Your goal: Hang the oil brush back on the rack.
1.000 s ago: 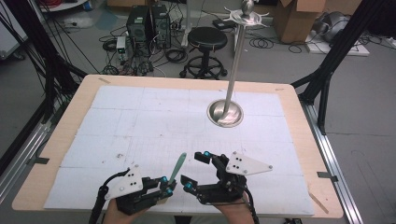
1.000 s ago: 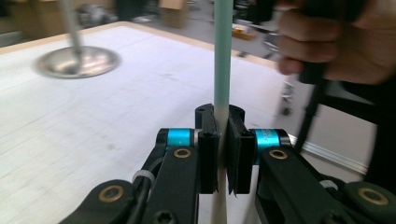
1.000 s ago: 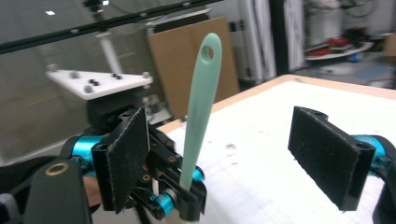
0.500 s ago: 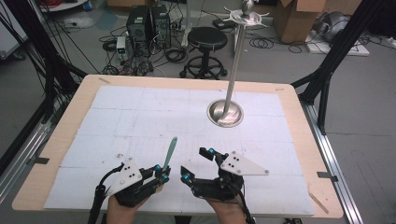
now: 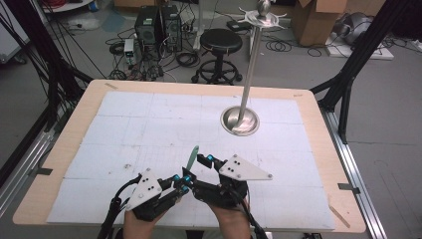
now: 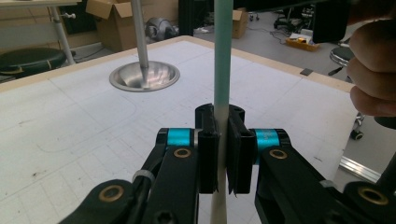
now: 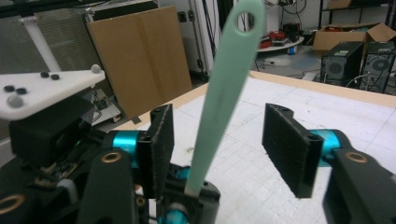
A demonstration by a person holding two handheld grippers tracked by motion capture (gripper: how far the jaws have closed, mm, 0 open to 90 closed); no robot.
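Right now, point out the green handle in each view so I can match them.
High view: green handle sticks up at lower centre, between the two tongs.
Left gripper view: upright at centre, clamped in the jaws.
Right gripper view: slanting up the middle, between open jaws.
Shared landmark: the white gridded mat.

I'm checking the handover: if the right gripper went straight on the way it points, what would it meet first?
Probably the green handle, which stands between the right gripper's open jaws, which have just been closing. The left gripper clamps the handle's lower end. Depth is unclear, so it may pass close beside.
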